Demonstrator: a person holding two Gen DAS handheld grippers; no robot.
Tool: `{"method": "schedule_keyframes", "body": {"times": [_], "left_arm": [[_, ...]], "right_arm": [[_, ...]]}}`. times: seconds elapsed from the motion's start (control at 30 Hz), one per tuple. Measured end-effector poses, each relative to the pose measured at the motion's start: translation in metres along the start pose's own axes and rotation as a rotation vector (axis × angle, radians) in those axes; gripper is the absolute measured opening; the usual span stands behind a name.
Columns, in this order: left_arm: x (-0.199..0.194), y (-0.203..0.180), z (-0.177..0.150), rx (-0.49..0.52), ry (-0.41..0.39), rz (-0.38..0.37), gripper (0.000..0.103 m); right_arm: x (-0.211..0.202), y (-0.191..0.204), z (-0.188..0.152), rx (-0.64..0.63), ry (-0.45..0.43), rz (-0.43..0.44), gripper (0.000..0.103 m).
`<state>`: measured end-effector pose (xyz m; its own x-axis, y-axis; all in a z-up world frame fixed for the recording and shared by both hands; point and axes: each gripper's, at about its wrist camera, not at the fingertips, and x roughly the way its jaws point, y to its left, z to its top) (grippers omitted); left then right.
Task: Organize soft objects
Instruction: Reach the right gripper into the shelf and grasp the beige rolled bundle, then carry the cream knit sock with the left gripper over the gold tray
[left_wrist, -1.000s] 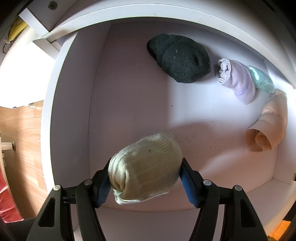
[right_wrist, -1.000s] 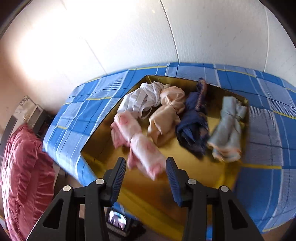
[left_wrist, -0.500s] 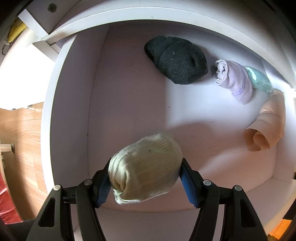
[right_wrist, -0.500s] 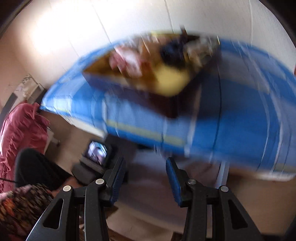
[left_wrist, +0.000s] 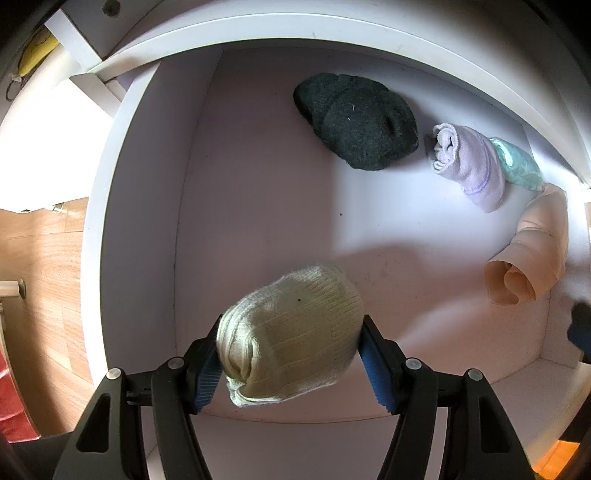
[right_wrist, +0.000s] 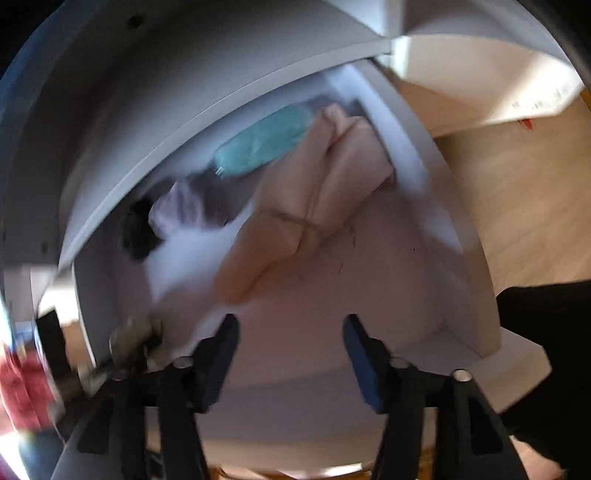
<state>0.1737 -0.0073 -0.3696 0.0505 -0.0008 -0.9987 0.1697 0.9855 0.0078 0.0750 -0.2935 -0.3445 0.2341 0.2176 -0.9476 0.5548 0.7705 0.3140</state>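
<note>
Nearest the lens on the left side: left gripper (left_wrist: 288, 345) clamped on a rolled cream sock (left_wrist: 290, 343), blue pads pressed into both flanks, the roll bulging out ahead of the fingertips and drooping a little at the near end. Held above the front part of the white drawer (left_wrist: 133, 206), toward its left wall, not touching the floor as far as can be told. Beyond the cream sock, on the drawer floor: a peach roll (left_wrist: 528, 254) off to the right against the right wall, open end facing forward. Farther back, a lavender roll (left_wrist: 469, 166) touching a teal roll (left_wrist: 517, 166) that lies behind it in the back right corner. Just left of the lavender roll, a dark green bundle (left_wrist: 358, 122) near the back wall.

On the right side: right gripper (right_wrist: 290, 354) spread apart, nothing between the fingers, poised over the drawer's front right part. Ahead of it, blurred, the peach roll (right_wrist: 306, 206), then the teal roll (right_wrist: 264, 142) by the back wall, lavender roll (right_wrist: 181, 210) and dark green bundle (right_wrist: 138, 234) away to the left.
</note>
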Motion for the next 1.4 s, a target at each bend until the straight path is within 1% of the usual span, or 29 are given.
{"method": "schedule_keyframes", "body": {"times": [0.03, 0.1, 0.13, 0.17, 0.27, 0.3, 0.33, 0.4, 0.47, 0.6, 0.63, 0.67, 0.73, 0.77, 0.9, 0.93, 1.03, 1.13, 1.17, 1.23, 1.27, 1.33, 1.4], "left_arm": [[0.000, 0.001, 0.000, -0.001, 0.000, 0.000, 0.067], [0.000, 0.002, -0.001, -0.001, 0.000, -0.002, 0.067], [0.000, 0.002, -0.001, -0.002, -0.001, -0.002, 0.067], [0.000, 0.002, 0.000, -0.003, -0.001, -0.004, 0.067], [0.001, 0.004, 0.000, -0.008, 0.001, -0.009, 0.067], [0.001, 0.005, 0.000, -0.010, 0.002, -0.011, 0.067], [0.001, 0.006, 0.000, -0.012, 0.004, -0.012, 0.067], [0.001, 0.008, 0.002, -0.014, 0.006, -0.015, 0.067], [0.002, 0.009, 0.003, -0.017, 0.008, -0.017, 0.067], [0.002, 0.010, 0.004, -0.017, 0.010, -0.016, 0.067], [0.002, 0.011, 0.004, -0.016, 0.010, -0.014, 0.067], [0.002, 0.010, 0.005, -0.014, 0.009, -0.014, 0.067], [0.002, 0.010, 0.004, -0.015, 0.009, -0.013, 0.067], [0.002, 0.010, 0.005, -0.014, 0.009, -0.012, 0.067], [0.001, 0.005, 0.004, -0.004, 0.006, -0.005, 0.067], [0.001, 0.004, 0.004, -0.001, 0.005, -0.003, 0.067], [0.001, 0.002, 0.002, -0.004, 0.002, -0.002, 0.067], [-0.002, 0.002, 0.000, -0.015, -0.009, -0.011, 0.067], [-0.003, 0.003, -0.001, -0.026, -0.013, -0.026, 0.067], [-0.008, 0.004, -0.003, -0.053, -0.018, -0.080, 0.067], [-0.011, 0.004, -0.004, -0.056, -0.024, -0.090, 0.067], [-0.024, 0.000, -0.006, -0.042, -0.060, -0.087, 0.067], [-0.036, -0.002, -0.008, -0.032, -0.082, -0.100, 0.067]], "right_arm": [[0.003, -0.001, 0.005, 0.028, -0.005, -0.001, 0.071], [0.010, -0.004, 0.015, 0.096, -0.009, 0.014, 0.072], [0.015, -0.004, 0.020, 0.131, -0.008, 0.029, 0.072], [0.017, -0.005, 0.024, 0.149, -0.011, 0.026, 0.072], [0.025, -0.009, 0.036, 0.230, -0.027, -0.011, 0.073], [0.029, -0.013, 0.041, 0.276, -0.026, -0.022, 0.073], [0.032, -0.017, 0.044, 0.313, -0.026, -0.012, 0.073], [0.037, -0.020, 0.052, 0.339, -0.013, 0.005, 0.073], [0.041, -0.020, 0.062, 0.329, -0.009, 0.007, 0.073], [0.053, -0.019, 0.076, 0.267, 0.048, 0.006, 0.073], [0.057, -0.020, 0.078, 0.243, 0.080, 0.005, 0.068], [0.059, -0.022, 0.079, 0.232, 0.092, 0.019, 0.067], [0.061, -0.028, 0.075, 0.222, 0.117, 0.059, 0.059], [0.064, -0.030, 0.073, 0.207, 0.144, 0.068, 0.057], [0.065, -0.035, 0.067, 0.131, 0.225, 0.035, 0.055], [0.064, -0.035, 0.066, 0.086, 0.240, 0.012, 0.054], [0.060, -0.036, 0.062, -0.017, 0.257, -0.043, 0.054], [0.053, -0.041, 0.062, -0.063, 0.254, -0.051, 0.053], [0.054, -0.043, 0.057, -0.061, 0.256, -0.046, 0.053], [0.056, -0.049, 0.053, -0.041, 0.266, -0.032, 0.053], [0.057, -0.053, 0.050, -0.031, 0.273, -0.025, 0.053], [0.055, -0.059, 0.046, -0.021, 0.278, -0.017, 0.053], [0.055, -0.059, 0.047, -0.038, 0.277, -0.024, 0.053]]}}
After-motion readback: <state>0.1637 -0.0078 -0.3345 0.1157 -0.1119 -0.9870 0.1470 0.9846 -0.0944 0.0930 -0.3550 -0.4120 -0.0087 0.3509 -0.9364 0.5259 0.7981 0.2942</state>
